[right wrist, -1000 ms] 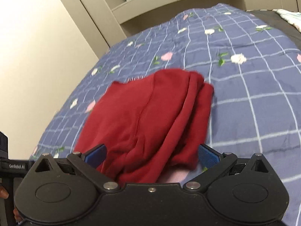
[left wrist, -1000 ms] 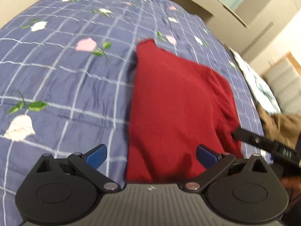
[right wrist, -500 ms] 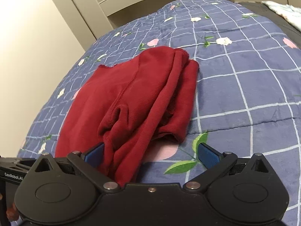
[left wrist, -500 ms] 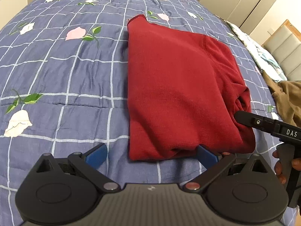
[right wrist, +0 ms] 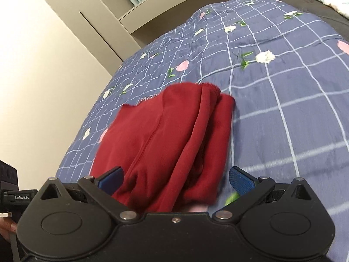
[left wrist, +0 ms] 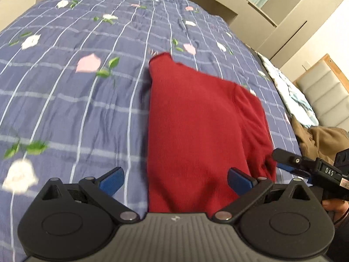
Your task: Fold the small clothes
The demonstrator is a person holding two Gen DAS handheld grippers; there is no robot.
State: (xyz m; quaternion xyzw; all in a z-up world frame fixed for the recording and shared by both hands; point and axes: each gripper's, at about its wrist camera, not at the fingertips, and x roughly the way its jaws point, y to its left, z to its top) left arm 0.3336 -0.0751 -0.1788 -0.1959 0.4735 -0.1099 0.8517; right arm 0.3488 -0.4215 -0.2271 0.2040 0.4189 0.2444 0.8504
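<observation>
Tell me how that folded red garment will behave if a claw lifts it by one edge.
The red garment is probably floppy: its layers sag in soft rolls. Lifted by one edge, the fold would likely fall open. Pushed, it may bunch on the wrinkled quilt.

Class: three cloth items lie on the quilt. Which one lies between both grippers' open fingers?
The red garment, folded on the quilt. The brown garment and pale cloth lie off to the side.

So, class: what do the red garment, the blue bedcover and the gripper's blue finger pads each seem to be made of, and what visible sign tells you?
Red garment: likely a soft knit, matte; fine ribbed texture and limp folds.
Blue bedcover: seemingly thin woven or quilted fabric, matte; fine crinkles, printed flowers and a pale grid.
Finger pads: probably rubber or plastic; a dotted grip texture shows.
</observation>
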